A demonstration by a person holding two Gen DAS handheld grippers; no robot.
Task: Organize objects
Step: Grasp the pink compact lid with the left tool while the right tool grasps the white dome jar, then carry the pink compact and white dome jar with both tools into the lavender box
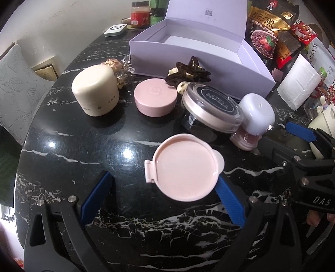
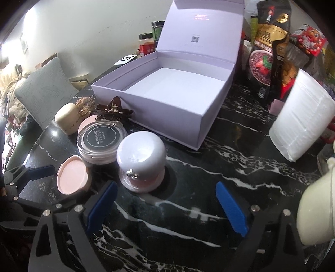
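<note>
A flat pink compact (image 1: pixel 186 167) lies on the black marble table (image 1: pixel 83 146) between my left gripper's blue fingers (image 1: pixel 100 188). My left gripper (image 1: pixel 163 175) stands open, its right finger close against the compact's rim and its left finger well clear. My right gripper (image 2: pixel 166 184) is open too. Just ahead and left of it stands a white domed jar (image 2: pixel 141 159) on a pink base. Behind these sit a clear jar with a black lid (image 1: pixel 211 104), a pink round case (image 1: pixel 156 97), a cream cylinder (image 1: pixel 96 90), a dark hair claw (image 1: pixel 188 71) and the open, empty lilac box (image 2: pixel 157 117).
Snack bags (image 1: pixel 266 31) and a white padded pack (image 2: pixel 301 125) crowd the back right. A cream figurine (image 2: pixel 314 209) stands close to my right gripper's right side. Jars (image 1: pixel 139 14) and a white device (image 1: pixel 116 30) sit at the back, and a cushioned chair (image 1: pixel 18 83) is off the table's left edge.
</note>
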